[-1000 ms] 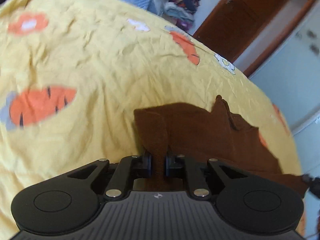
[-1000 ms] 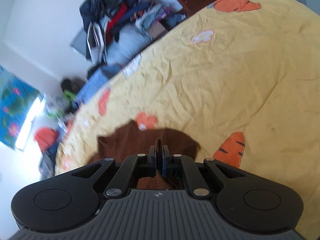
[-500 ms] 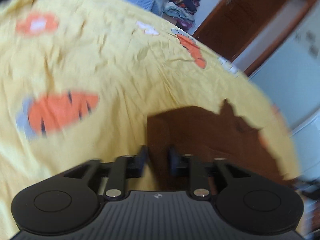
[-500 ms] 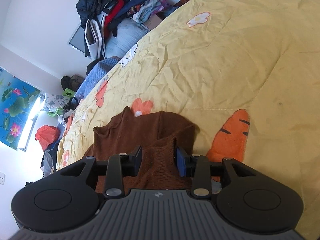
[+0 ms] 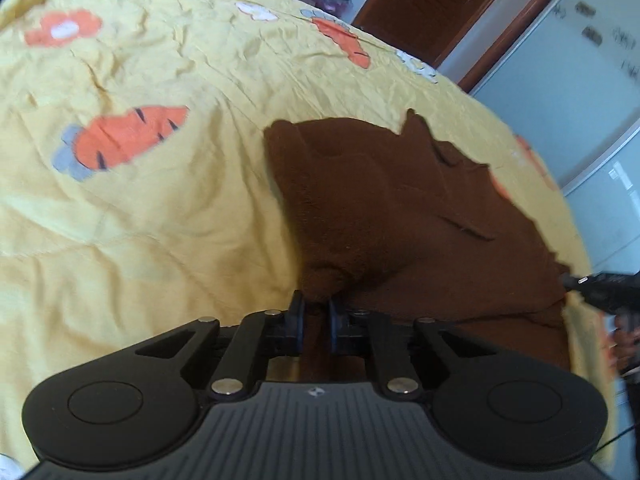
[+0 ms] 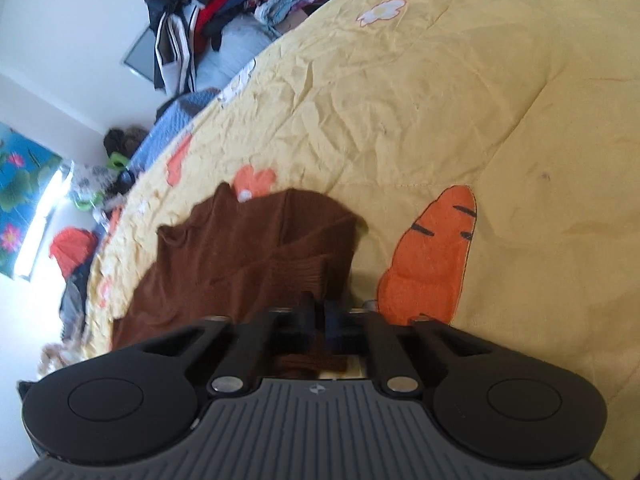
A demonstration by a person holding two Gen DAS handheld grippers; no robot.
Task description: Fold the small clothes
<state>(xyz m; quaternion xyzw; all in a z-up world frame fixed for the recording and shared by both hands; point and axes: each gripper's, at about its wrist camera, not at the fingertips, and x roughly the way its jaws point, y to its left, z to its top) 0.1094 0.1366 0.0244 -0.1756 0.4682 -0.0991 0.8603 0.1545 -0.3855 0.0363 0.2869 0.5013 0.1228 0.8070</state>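
Your left gripper (image 5: pixel 316 310) and right gripper (image 6: pixel 319 312) each pinch the near edge of the brown sweater (image 5: pixel 400 216), which lies ahead of you on the yellow quilt (image 5: pixel 160 208), stretching across between them.

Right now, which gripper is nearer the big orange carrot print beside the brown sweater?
Right. The right gripper pinches the brown sweater just beside the carrot print; the left gripper holds the sweater's opposite side, with the garment between them.

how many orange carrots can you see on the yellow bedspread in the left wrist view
2. One carrot lies left of the brown garment; another carrot sits near the far edge. More may be hidden.
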